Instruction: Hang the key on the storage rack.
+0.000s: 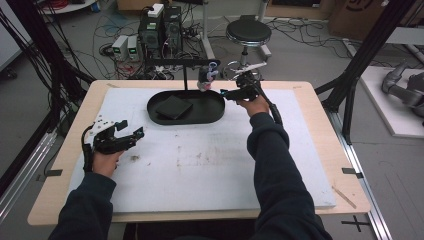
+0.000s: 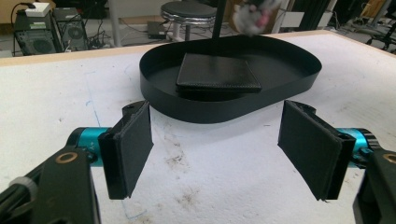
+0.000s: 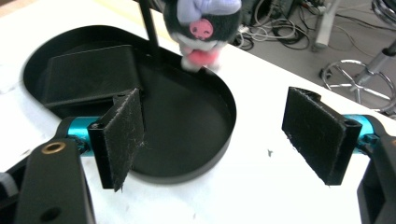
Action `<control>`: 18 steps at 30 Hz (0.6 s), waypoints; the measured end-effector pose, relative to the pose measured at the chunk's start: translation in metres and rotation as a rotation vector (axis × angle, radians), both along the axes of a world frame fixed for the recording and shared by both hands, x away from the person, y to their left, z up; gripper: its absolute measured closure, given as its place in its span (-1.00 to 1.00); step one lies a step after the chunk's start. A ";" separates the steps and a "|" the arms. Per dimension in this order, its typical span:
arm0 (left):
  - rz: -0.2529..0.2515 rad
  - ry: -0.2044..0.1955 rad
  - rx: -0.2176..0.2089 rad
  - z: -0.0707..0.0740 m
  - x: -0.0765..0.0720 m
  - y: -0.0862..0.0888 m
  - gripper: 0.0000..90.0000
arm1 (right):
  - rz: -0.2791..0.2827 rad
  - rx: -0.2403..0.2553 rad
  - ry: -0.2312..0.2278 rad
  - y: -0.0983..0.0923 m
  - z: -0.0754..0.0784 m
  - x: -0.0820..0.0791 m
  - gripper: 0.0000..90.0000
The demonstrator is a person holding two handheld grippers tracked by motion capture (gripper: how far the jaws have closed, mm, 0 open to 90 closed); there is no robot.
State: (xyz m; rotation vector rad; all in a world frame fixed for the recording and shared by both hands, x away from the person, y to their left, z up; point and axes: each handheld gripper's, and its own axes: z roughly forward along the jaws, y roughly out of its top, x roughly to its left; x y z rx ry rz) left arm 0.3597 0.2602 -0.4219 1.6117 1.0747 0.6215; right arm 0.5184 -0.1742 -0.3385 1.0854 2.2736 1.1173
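Note:
A black oval tray (image 1: pixel 210 114) lies at the far middle of the white mat, and a flat black wallet (image 1: pixel 173 106) rests in its left half. A small plush toy (image 1: pixel 207 78) hangs from a black stand over the tray's far right rim. My right gripper (image 1: pixel 226 93) is open beside the tray's right end, just below the plush (image 3: pixel 203 32), with nothing between its pads. My left gripper (image 1: pixel 131 129) is open over the mat, left of and nearer than the tray. In the left gripper view the wallet (image 2: pixel 217 72) and tray wall (image 2: pixel 233 111) lie ahead of the open pads.
The stand's post (image 3: pixel 147 23) rises from the tray's far side. Beyond the table are a round stool (image 1: pixel 248 32), computer towers (image 1: pixel 160 27) and loose cables on the floor. Black frame poles (image 1: pixel 372 47) flank the table. The mat (image 1: pixel 200 165) is stained near its middle.

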 end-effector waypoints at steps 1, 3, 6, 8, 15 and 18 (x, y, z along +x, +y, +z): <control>-0.001 -0.001 0.000 0.000 0.000 0.000 -0.43 | 0.011 0.003 -0.008 -0.005 0.003 -0.003 -0.51; 0.006 -0.004 -0.006 0.000 0.000 0.001 -0.43 | 0.019 0.015 -0.020 -0.013 0.011 -0.011 -0.51; 0.007 0.000 -0.008 0.000 0.000 0.001 -0.43 | 0.048 0.062 -0.081 -0.027 0.018 -0.031 -0.47; 0.003 0.002 -0.004 0.000 0.000 0.000 -0.43 | 0.054 0.067 -0.098 -0.037 0.023 -0.047 -0.49; 0.001 0.002 -0.008 0.001 0.000 0.000 -0.43 | 0.042 -0.015 -0.091 -0.068 0.016 -0.091 -0.54; -0.002 0.002 -0.003 0.001 -0.001 -0.002 -0.43 | 0.018 -0.028 -0.108 -0.080 0.001 -0.107 -0.54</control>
